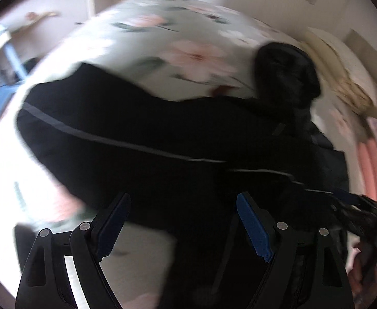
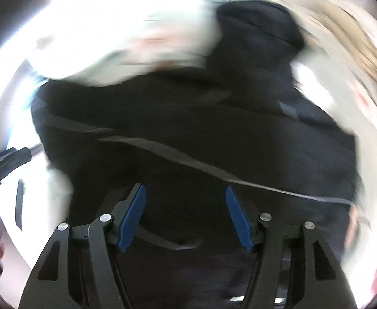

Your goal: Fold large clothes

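Observation:
A large black jacket [image 1: 142, 128] with a thin grey zip line lies spread on a bed with a pale floral cover [image 1: 188, 38]. Its hood [image 1: 286, 74] bunches at the far right. My left gripper [image 1: 183, 206] is open above the jacket's near edge, with nothing between its blue pads. In the right wrist view the same jacket [image 2: 201, 128] fills the middle and its hood [image 2: 258, 25] lies at the top. My right gripper [image 2: 185, 203] is open just above the jacket. Both views are blurred by motion. The right gripper also shows at the left wrist view's right edge [image 1: 363, 213].
A cream pillow or folded bedding [image 1: 343, 72] lies at the bed's far right, with pink striped fabric [image 1: 371, 164] beside it. A blue-framed piece of furniture [image 1: 5, 51] stands left of the bed. White walls and a doorway are behind.

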Demonstrator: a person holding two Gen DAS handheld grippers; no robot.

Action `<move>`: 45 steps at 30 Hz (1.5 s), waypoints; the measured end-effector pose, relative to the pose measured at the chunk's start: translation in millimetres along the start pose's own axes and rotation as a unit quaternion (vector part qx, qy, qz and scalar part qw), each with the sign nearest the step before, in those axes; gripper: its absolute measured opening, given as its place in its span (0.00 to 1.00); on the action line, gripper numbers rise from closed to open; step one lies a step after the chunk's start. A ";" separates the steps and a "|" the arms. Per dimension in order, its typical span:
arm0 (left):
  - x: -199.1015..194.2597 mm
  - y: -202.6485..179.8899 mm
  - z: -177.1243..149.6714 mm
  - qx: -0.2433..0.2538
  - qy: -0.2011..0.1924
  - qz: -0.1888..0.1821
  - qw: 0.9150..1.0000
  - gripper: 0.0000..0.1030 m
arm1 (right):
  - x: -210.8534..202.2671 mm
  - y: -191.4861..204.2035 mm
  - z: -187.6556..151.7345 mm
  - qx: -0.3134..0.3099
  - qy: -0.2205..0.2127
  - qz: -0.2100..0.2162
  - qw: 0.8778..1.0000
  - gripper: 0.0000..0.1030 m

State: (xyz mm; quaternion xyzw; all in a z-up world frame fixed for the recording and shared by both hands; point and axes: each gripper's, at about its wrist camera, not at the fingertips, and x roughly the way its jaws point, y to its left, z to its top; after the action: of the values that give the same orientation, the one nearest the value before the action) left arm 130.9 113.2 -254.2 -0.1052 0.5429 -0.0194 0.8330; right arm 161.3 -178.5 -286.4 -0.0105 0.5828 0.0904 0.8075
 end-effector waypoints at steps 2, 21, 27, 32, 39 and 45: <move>25.3 -15.6 6.7 0.005 0.010 -0.033 0.999 0.83 | 28.3 -44.4 -2.7 0.049 0.018 -0.019 0.998 0.60; 98.3 -35.0 31.4 -0.023 0.072 -0.183 0.980 0.14 | 35.7 -101.6 -24.0 0.087 0.041 -0.041 0.995 0.58; 48.9 -13.4 58.6 -0.050 0.004 -0.176 0.983 0.14 | 13.0 -112.5 -28.9 0.125 0.020 -0.047 0.991 0.58; 93.5 3.7 38.6 -0.029 0.076 -0.105 0.991 0.19 | 25.8 -114.0 -24.3 0.141 0.019 -0.049 0.989 0.61; 89.1 16.2 24.8 -0.041 0.069 -0.097 0.992 0.38 | 75.3 -111.0 -17.2 0.144 0.062 -0.067 0.985 0.63; 31.6 -1.5 36.6 0.007 0.017 -0.107 0.994 0.52 | 40.5 -118.8 -3.2 0.155 0.028 -0.057 0.986 0.63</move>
State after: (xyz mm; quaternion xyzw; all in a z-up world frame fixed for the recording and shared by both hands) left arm 177.3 112.8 -268.1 -0.1569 0.5427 -0.1141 0.8172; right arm 189.4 -290.3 -336.1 0.0792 0.6109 -0.0481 0.7863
